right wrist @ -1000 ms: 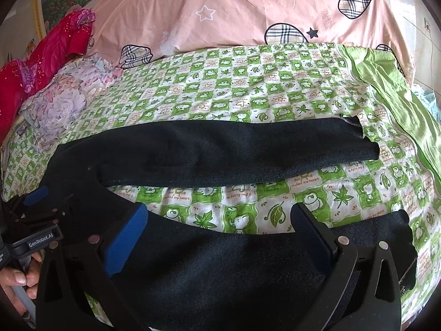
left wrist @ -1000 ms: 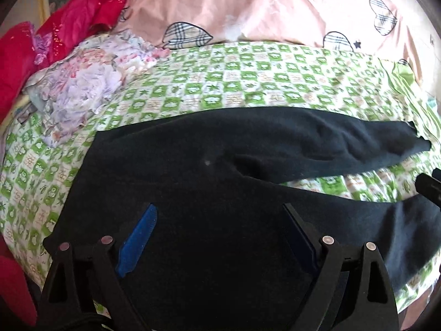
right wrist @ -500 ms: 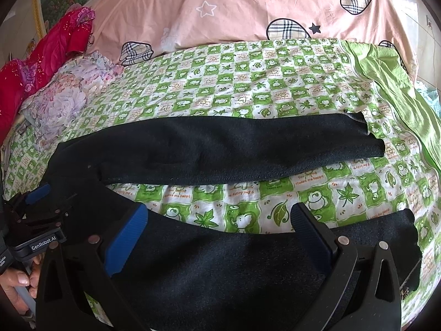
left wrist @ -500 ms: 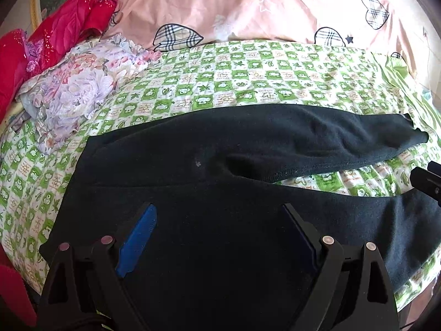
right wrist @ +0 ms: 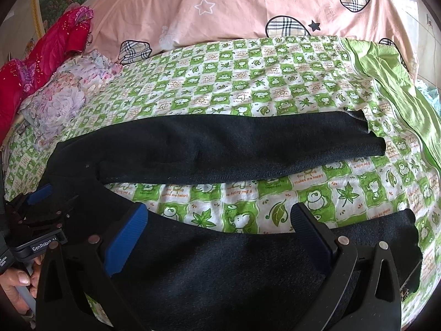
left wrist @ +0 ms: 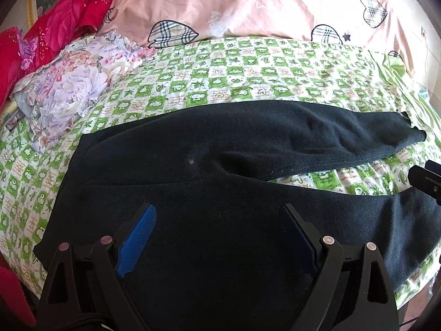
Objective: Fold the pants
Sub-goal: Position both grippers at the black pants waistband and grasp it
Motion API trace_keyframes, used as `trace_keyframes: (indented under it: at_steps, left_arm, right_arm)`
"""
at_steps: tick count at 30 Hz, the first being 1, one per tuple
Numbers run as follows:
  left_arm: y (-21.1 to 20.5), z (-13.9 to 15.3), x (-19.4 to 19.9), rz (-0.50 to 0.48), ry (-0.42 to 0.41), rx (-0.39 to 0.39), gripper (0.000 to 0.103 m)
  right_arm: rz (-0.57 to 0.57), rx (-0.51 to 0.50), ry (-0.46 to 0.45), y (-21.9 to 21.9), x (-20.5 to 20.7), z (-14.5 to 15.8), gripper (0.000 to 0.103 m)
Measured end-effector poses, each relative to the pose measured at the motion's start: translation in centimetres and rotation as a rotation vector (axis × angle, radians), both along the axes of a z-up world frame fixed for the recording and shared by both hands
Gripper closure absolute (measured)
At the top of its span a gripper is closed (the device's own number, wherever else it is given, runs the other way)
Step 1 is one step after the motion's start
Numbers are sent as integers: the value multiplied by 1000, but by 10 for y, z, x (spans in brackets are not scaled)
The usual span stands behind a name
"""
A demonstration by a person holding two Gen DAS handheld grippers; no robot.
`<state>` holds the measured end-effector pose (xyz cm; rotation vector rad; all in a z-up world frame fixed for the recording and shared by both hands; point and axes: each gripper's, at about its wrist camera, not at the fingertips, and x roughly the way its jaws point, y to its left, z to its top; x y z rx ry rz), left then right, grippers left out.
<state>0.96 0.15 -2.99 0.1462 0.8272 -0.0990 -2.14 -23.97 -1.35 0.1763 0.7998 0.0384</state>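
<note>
Dark navy pants (left wrist: 220, 171) lie flat on a green-and-white checked bed sheet (left wrist: 248, 77), waist to the left, the two legs spread apart to the right. My left gripper (left wrist: 217, 212) is open, hovering over the waist and seat area. My right gripper (right wrist: 219, 211) is open over the near leg (right wrist: 248, 262), whose cuff (right wrist: 408, 237) lies at the right. The far leg (right wrist: 248, 149) stretches across the middle. The left gripper also shows at the left edge of the right wrist view (right wrist: 35, 215).
A pink quilt with plaid hearts (right wrist: 248, 8) lies along the back. A floral cloth (left wrist: 74, 82) and red fabric (left wrist: 63, 24) sit at the back left. A plain green cloth (right wrist: 399, 82) lies at the right. The near edge of the bed is below the grippers.
Both views have shifted slightly, the pants sitting a little lower and nearer. Both grippers stay open. The pants have not moved.
</note>
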Motion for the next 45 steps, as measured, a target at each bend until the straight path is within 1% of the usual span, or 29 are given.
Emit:
trace_keyframes:
  at_steps: [18,25,35,45]
  left_arm:
    - [-7,-3,3,-45,20,-17,12]
    - [-12,-5,4,-70,33,-20,12]
    - [-19,-9,5,-105,57,-28,12]
    - [-24,-7,6,-124,60,-37,12]
  right_arm:
    - [-1,-1,7,-3,2,-1,0]
    - [-8,7,13,-8,-1,-7,0]
    - [-12,19,28,-13,2,-4,0]
    - [-16,29,34,-20,2,-5,0]
